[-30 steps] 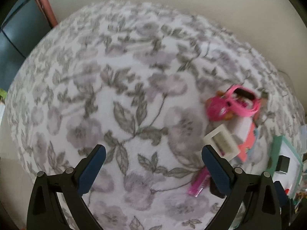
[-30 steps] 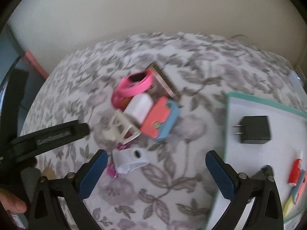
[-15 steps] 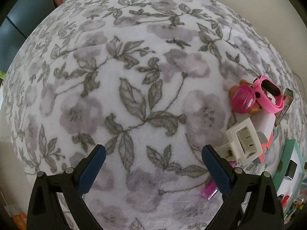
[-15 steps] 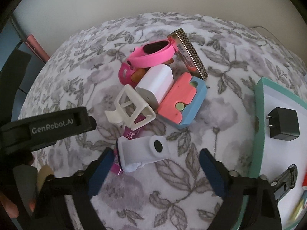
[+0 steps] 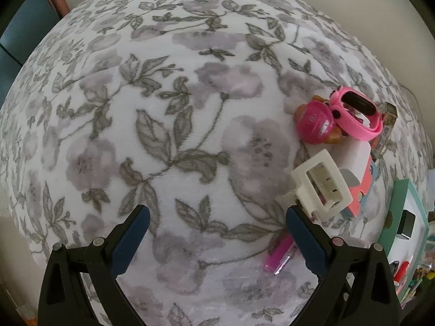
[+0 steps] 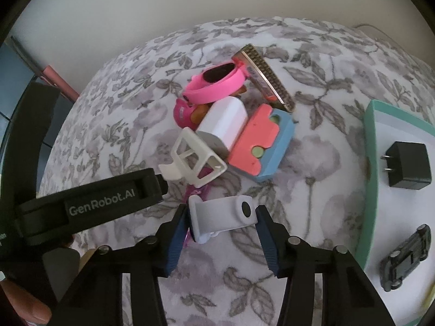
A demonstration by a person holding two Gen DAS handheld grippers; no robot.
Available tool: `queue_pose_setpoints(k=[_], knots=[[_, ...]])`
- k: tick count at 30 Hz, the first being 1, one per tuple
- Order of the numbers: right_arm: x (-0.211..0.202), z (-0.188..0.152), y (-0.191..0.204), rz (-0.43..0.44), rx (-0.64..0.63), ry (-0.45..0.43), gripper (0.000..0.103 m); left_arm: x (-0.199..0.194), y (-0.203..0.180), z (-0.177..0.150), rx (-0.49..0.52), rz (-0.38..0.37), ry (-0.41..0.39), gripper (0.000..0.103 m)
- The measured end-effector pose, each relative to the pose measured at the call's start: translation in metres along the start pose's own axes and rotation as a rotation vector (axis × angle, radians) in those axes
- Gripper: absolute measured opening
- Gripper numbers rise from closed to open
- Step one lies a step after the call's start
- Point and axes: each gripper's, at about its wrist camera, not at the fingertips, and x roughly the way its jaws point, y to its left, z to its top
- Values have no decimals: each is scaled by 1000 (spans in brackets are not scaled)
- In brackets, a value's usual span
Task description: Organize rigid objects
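Note:
A pile of small objects lies on the floral blanket (image 6: 312,163): a pink watch band (image 6: 217,87), a white charger block (image 6: 225,122), a cream plastic frame (image 6: 195,160), a coral-and-blue block (image 6: 261,144) and a harmonica (image 6: 266,78). My right gripper (image 6: 221,217) has its blue pads against both ends of a white plastic bracket (image 6: 223,214) at the pile's near edge. My left gripper (image 5: 216,220) is open and empty over bare blanket; the cream frame (image 5: 320,182) lies just beyond its right finger. The left gripper's body (image 6: 103,201) shows in the right wrist view.
A teal-rimmed white tray (image 6: 369,146) at the right holds a black plug adapter (image 6: 407,165) and a dark toy car (image 6: 405,258). A pink tube (image 5: 280,255) lies by the left gripper's right finger. A pale wall stands behind the blanket.
My right gripper moved down to the white bracket and narrowed from wide open until its pads meet it. My left gripper moved forward toward the pile and stayed open.

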Motion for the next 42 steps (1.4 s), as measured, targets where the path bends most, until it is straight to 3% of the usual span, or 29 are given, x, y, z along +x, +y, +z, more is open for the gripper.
queue_pose_setpoints(k=[10,22,32,36,39,42], knots=[[-19,2,-34,-46,109,-13,52,5,-28,-7,8,-14,10,100],[-38,4,-54,-36,187,-46,52,-2,-61,-12,109,-5,10,99],[-52,4,-62,-32,211,-76,52,-22,-74,-12,153,-71,-12,99],[-54,3,-65,-34,223,-80,52,-10,-80,-17,162,-91,24,84],[-54,3,-68,-31,233,-77,52,-4,-89,-21,166,-97,41,78],[-54,3,-68,-32,237,-76,52,0,-97,-24,182,-99,43,63]])
